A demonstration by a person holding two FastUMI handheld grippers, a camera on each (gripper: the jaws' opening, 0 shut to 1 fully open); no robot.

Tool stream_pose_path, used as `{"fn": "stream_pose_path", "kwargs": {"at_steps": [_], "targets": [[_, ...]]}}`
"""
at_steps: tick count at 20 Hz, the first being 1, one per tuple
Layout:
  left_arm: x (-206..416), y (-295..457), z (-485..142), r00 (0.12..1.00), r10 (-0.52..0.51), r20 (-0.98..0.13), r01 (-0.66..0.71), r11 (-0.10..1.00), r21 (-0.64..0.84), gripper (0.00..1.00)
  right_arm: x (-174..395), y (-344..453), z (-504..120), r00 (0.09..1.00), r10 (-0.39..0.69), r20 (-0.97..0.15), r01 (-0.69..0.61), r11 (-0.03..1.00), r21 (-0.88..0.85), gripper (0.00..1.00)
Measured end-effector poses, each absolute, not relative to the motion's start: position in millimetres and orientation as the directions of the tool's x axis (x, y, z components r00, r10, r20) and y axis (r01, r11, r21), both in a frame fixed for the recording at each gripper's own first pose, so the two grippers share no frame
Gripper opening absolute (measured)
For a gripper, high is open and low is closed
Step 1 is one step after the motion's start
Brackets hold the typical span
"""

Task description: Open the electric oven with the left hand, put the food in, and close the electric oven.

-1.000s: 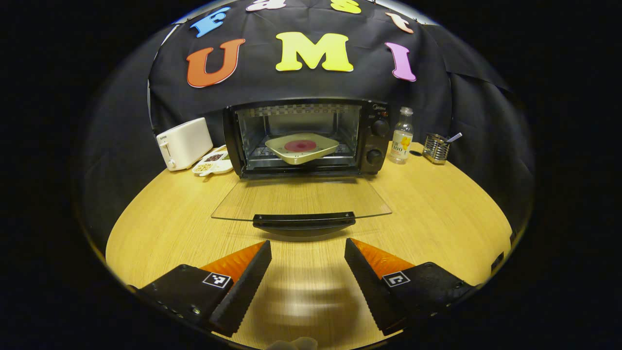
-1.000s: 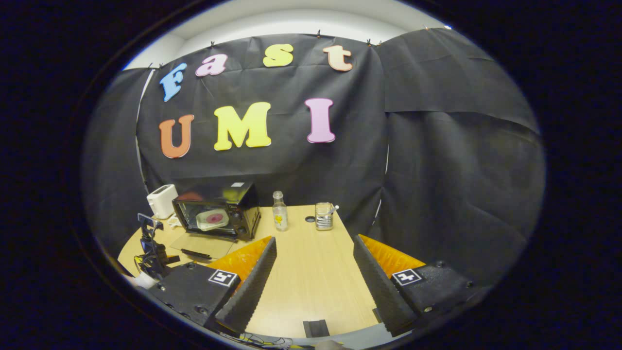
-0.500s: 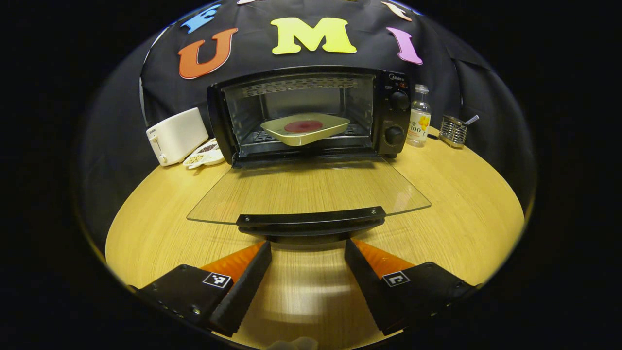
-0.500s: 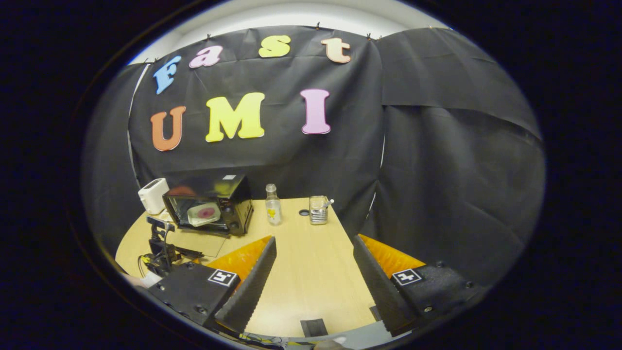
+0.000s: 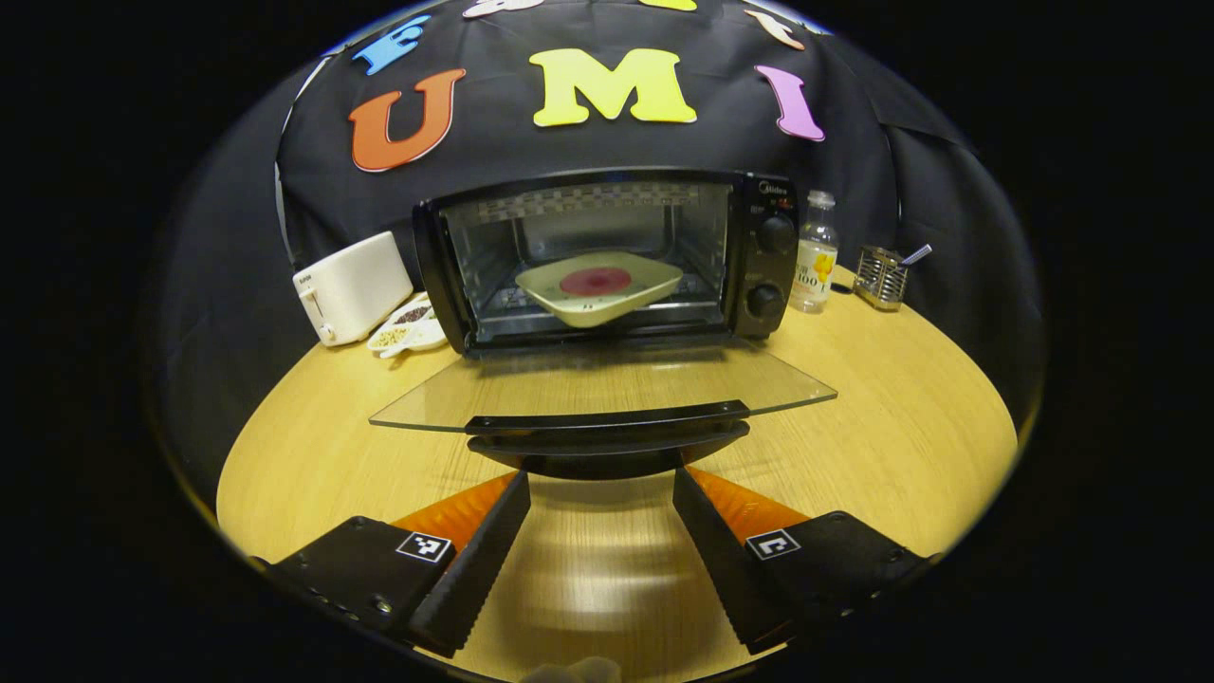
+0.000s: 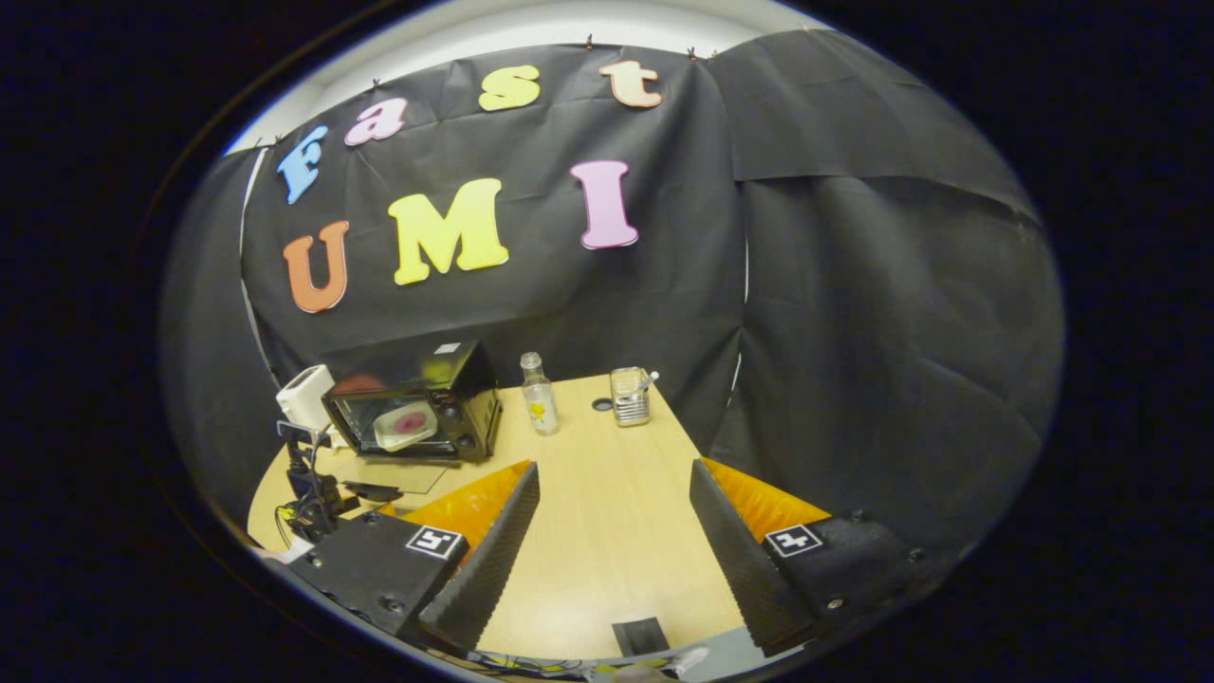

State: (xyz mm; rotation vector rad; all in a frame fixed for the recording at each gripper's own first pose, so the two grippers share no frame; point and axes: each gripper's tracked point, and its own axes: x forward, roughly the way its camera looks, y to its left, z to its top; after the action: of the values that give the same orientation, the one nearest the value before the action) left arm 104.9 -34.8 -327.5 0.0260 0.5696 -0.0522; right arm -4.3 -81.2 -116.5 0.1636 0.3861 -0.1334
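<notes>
The black electric oven (image 5: 607, 256) stands at the back of the round wooden table (image 5: 873, 408), its glass door (image 5: 607, 384) folded down flat. On the rack inside rests a pale square plate (image 5: 599, 286) with a dark red round of food (image 5: 595, 281). My left gripper (image 5: 601, 484) is open, its fingertips just below and in front of the door's black handle (image 5: 607, 424), apart from it. My right gripper (image 6: 612, 474) is open and empty, held high over the table's right side. From there the oven (image 6: 413, 403) and the left gripper (image 6: 308, 484) show far to the left.
A white toaster (image 5: 349, 286) and a small dish of seeds (image 5: 410, 323) sit left of the oven. To its right stand a clear bottle (image 5: 814, 254) and a metal cutlery holder (image 5: 882, 275). Bare tabletop lies at both front sides.
My left gripper moved in toward the open oven door and now sits lower, level with the handle's front edge. The right gripper drifted and tilted slightly. Both stayed open.
</notes>
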Motion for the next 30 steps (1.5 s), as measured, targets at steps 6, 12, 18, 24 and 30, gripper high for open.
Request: {"fn": "stream_pose_path", "kwargs": {"at_steps": [6,12,18,24,30], "targets": [[133.1,-30.1,-278.7,0.886,-0.043,-0.461,0.057,0.998,0.016,0.97,-2.8,-81.4,-122.2,0.921,-0.093,-0.378,0.175,0.966,0.188,1.00],[162.9,-33.0,-243.3,0.908,-0.050,-0.416,0.075,0.996,0.044,0.97,-5.9,-93.3,-127.6,0.926,-0.117,-0.359,0.211,0.949,0.235,1.00],[194.7,-47.3,-214.1,0.931,-0.068,-0.360,0.091,0.995,0.047,0.97,-14.0,-101.3,-129.4,0.928,-0.127,-0.350,0.236,0.928,0.289,1.00],[205.0,-56.9,-215.1,0.927,-0.070,-0.368,0.089,0.995,0.034,0.97,-22.3,-109.0,-129.9,0.922,-0.149,-0.358,0.252,0.932,0.259,1.00],[196.3,-58.5,-221.6,0.922,-0.074,-0.380,0.086,0.996,0.016,0.97,-24.9,-107.6,-129.7,0.919,-0.147,-0.366,0.249,0.936,0.249,1.00]]}}
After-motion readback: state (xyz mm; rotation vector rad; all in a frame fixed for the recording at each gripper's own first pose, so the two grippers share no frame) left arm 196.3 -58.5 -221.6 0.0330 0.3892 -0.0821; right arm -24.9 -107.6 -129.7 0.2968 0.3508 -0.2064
